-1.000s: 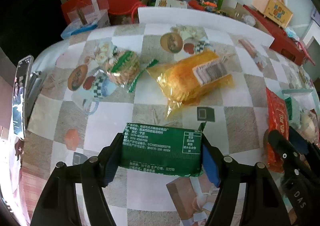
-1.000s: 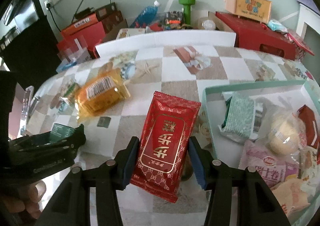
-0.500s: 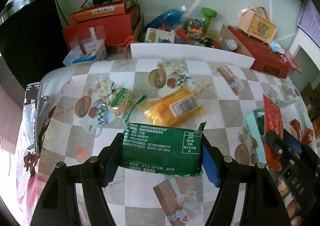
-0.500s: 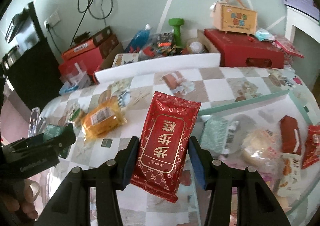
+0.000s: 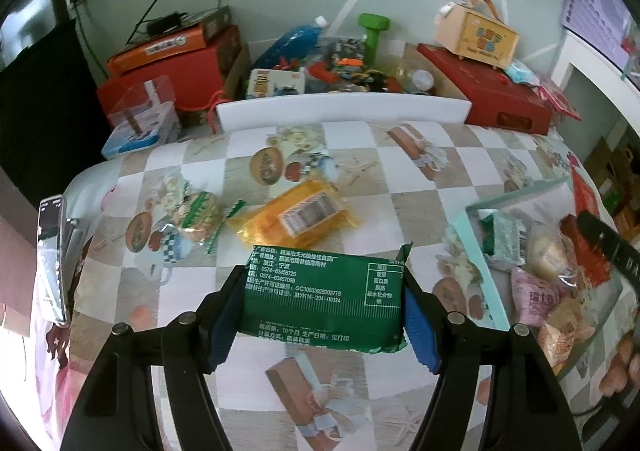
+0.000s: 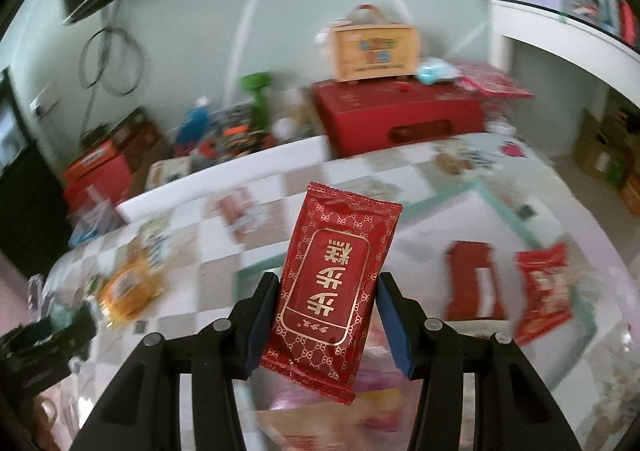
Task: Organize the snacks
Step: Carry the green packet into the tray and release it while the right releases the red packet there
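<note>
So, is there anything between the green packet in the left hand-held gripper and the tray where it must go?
Nothing visible blocks it. The green packet is held above bare tablecloth, and only open cloth lies between it and the tray's near rim. Snacks already fill the tray's near part.

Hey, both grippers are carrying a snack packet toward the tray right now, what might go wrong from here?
1. The right gripper pinches the slick red packet only by its side edges, so it may slip out.
2. The tray is already crowded, so the green packet in the left gripper may land on other snacks or its rim.
3. Both grippers converge on the tray, so they might bump.
</note>
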A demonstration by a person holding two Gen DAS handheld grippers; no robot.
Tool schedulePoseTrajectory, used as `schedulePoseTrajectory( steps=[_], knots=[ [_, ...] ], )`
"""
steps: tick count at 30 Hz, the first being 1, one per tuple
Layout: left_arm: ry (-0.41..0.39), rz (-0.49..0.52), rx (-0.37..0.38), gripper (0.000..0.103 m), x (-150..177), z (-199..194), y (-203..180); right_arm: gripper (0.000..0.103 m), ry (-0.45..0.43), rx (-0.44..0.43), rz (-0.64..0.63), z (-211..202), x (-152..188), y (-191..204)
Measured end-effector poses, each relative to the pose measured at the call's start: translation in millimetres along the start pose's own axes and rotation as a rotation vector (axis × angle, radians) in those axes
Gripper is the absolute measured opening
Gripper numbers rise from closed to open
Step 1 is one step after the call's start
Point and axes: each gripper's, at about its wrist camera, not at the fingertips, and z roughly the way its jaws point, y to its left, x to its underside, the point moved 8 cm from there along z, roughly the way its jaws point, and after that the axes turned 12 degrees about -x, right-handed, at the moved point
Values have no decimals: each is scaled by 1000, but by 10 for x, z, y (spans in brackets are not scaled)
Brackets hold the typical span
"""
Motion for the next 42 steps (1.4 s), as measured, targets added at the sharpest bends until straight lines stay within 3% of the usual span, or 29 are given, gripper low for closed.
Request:
schedulePoseTrajectory(
  steps=[6, 10, 19, 24, 31, 38, 42],
  knots=[
    [-20, 67, 37, 73, -57, -106, -389, 53, -17, 108, 97, -151, -41, -643],
    [-20, 128, 82, 73, -115, -141, -787, 53, -3, 114, 146, -133, 11, -861],
    [19, 231, 179, 73, -191, 3, -1701, 53, 51, 82, 188, 40, 144, -1004],
    [49, 256, 200, 73, -180, 139, -1994, 53, 65, 65, 191, 100, 164, -1031],
    [59, 254, 202, 77, -166, 196, -2137, 55, 74, 54, 196, 140, 163, -1059],
    [37, 211, 215, 82, -162, 53, -2004, 56, 67, 51, 203, 67, 127, -1060],
    [8, 162, 159, 95, -157, 39, -1742, 78, 69, 62, 179, 49, 103, -1001]
  ],
)
